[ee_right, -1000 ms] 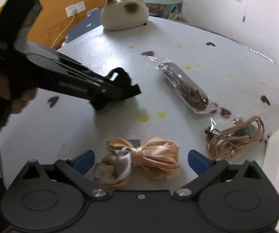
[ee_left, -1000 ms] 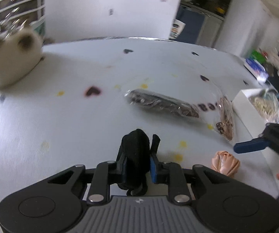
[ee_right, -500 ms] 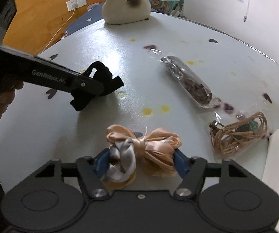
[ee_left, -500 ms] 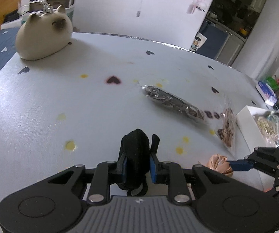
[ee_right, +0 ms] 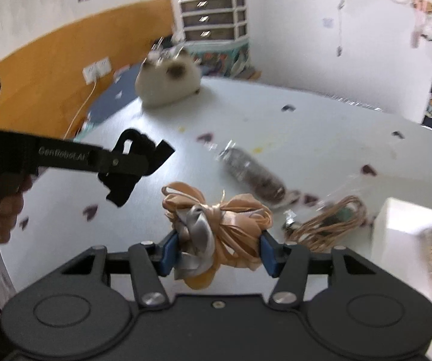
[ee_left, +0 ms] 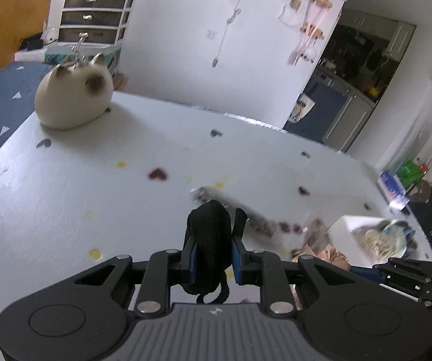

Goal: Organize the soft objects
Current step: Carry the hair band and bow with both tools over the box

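I've got the L gripper (ee_left: 212, 260) clamped on the black strap (ee_left: 209, 240), R gripper (ee_right: 218, 254) jaws closing on the bow (ee_right: 216, 225); both held above the table (ee_left: 65, 186) near its front edge

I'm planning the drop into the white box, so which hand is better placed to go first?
Probably the right. Its tongs are closing on the peach ribbon bow, and the white box sits just beside them. The left tongs, clamped on the black fabric piece, are farther away.
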Motion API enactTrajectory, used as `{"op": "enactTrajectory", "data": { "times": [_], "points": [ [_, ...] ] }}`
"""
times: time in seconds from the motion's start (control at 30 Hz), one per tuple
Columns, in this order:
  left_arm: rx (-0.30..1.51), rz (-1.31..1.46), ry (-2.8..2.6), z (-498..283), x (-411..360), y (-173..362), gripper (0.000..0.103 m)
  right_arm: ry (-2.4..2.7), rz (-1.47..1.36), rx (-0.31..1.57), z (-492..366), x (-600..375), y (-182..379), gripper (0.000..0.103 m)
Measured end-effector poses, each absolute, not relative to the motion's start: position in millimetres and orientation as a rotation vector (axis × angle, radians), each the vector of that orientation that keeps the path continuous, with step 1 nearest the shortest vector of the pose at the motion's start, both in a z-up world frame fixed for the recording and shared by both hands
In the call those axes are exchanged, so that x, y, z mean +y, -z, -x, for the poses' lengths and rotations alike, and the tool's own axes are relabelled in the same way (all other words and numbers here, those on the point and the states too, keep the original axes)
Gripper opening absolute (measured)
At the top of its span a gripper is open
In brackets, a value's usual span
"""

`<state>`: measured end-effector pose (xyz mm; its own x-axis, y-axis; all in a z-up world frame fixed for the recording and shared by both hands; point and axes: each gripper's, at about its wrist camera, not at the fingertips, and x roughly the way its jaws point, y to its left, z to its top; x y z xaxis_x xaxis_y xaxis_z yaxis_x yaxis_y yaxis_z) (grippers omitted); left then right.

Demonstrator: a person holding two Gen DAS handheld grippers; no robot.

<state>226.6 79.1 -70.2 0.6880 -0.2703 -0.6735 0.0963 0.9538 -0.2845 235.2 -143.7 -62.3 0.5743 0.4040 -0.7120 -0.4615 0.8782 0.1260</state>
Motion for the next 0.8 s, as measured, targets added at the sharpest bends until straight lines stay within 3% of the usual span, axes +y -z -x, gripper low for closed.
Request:
{"op": "enactTrajectory", "data": {
  "times": [0.33,0.8],
  "points": [
    [0.72,0.248,0.268,-218,30,35,0.024,-0.422,-0.001,0.764,-229,-199,38,0.056],
    [0.745,0.239,0.355,-217,-68,33,0.024,-0.32,-0.041,0.765,-215,-295,28,0.057]
  ]
}}
